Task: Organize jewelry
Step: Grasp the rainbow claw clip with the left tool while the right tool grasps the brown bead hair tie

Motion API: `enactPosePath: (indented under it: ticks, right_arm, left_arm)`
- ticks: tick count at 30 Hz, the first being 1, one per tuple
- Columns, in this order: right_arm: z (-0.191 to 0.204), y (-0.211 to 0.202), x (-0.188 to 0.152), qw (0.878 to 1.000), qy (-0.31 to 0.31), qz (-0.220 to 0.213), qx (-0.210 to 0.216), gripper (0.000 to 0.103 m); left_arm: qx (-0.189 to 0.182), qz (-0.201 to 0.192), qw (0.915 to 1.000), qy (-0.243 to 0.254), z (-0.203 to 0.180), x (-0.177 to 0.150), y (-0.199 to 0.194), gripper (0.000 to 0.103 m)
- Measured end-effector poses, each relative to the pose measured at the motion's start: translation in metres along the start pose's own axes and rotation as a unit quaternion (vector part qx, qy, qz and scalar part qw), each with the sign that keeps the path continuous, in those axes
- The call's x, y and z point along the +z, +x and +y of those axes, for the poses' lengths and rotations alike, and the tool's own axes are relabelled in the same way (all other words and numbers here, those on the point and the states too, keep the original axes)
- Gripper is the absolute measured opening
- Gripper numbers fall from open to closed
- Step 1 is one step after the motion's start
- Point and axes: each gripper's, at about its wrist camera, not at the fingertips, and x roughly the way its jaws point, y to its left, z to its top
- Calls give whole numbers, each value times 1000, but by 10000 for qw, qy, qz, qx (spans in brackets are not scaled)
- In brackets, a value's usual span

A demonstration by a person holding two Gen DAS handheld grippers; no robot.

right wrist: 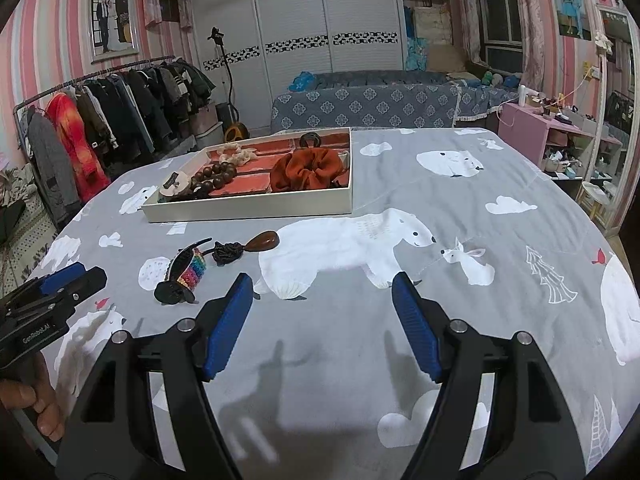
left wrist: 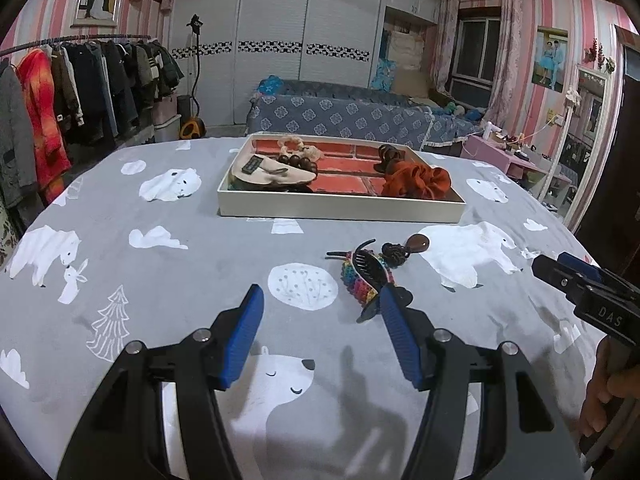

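A white tray (left wrist: pixel 340 206) with a red brick-pattern floor sits on the grey bear-print cloth; it holds an orange scrunchie (left wrist: pixel 416 180), a dark bead bracelet (left wrist: pixel 298 162) and a cream fabric piece (left wrist: pixel 272 174). In front of it lie a black hair claw (left wrist: pixel 370 270) on a rainbow woven band (left wrist: pixel 356 282), and a brown pendant on a dark knotted cord (left wrist: pixel 404 250). My left gripper (left wrist: pixel 320 296) is open and empty, its right finger beside the claw. My right gripper (right wrist: pixel 322 284) is open and empty, to the right of the claw (right wrist: pixel 176 276) and pendant (right wrist: pixel 262 241). The tray also shows in the right wrist view (right wrist: pixel 248 206).
The table (right wrist: pixel 480 280) is round, with edges falling off left and right. A clothes rack (left wrist: pixel 80 80) stands at the left, a blue-covered bed (left wrist: pixel 340 114) behind the table, and a pink desk (right wrist: pixel 532 120) at the right.
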Motion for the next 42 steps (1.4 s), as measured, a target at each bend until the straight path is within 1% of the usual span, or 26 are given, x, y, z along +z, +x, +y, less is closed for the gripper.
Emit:
enactPosePath:
  ticks: [6,16,23,33,37,42]
  right_arm:
    - [0,2,2,10000,1,1,-2,71]
    - [-7,9,12,10000,21,2,8,71]
    - [-13,13,12,10000,-14,28,85,71]
    - [-27,15,9,9999,98,-5,58,71]
    - [-27,17,10,10000,78,10,55,71]
    - [-17,37,16,9998,-58,207,15,72]
  left_arm:
    - [-113,29,9999,52,-8,0,4,60]
    - [-51,45,10000,9,-11,1,8,60]
    - [26,53,10000,-17,-16,1,10,60]
    - [-102,197,9997,103,-33,1,23,60]
    - [-190,309,9993,107,-39,3,36,60]
    - [-183,522,9984,71,-46,3,57,60]
